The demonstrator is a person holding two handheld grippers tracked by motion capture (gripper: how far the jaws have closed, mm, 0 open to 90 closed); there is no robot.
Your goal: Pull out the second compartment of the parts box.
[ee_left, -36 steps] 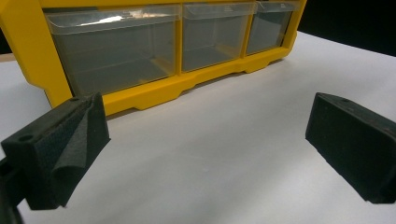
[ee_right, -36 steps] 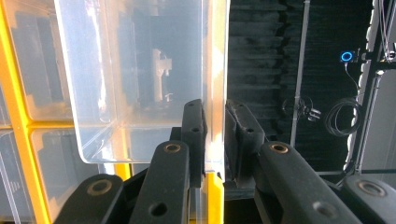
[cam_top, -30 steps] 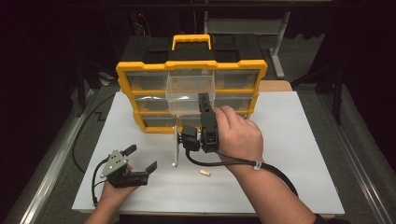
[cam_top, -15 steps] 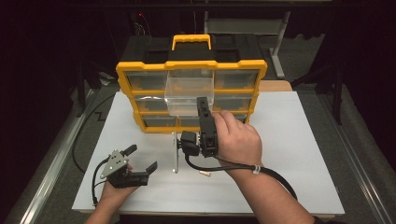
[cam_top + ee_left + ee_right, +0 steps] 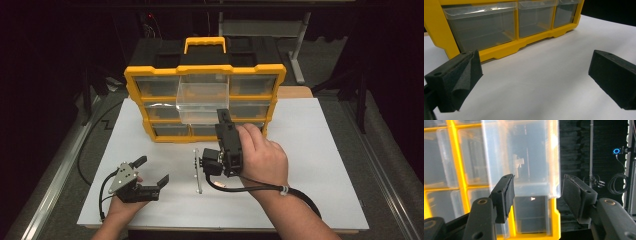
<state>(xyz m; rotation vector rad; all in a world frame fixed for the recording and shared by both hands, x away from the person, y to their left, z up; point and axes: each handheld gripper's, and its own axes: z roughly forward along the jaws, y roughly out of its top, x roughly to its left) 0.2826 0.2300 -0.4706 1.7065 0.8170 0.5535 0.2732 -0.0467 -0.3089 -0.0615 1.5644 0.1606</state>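
Black jaws of left gripper (image 5: 154, 169) wide and empty, low over white counter (image 5: 310, 150) at near left. Metal strip (image 5: 198, 170) flat mid-counter, just beside right gripper (image 5: 223, 116). Right jaws just opened partway, nothing pressed between, aimed at pulled-out clear drawer (image 5: 202, 97) of yellow organizer (image 5: 205, 70). Probably a release step; next likely calls for pushing drawer in squarely

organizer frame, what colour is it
Yellow; the organizer frame shows best in the high view, holding clear drawers.
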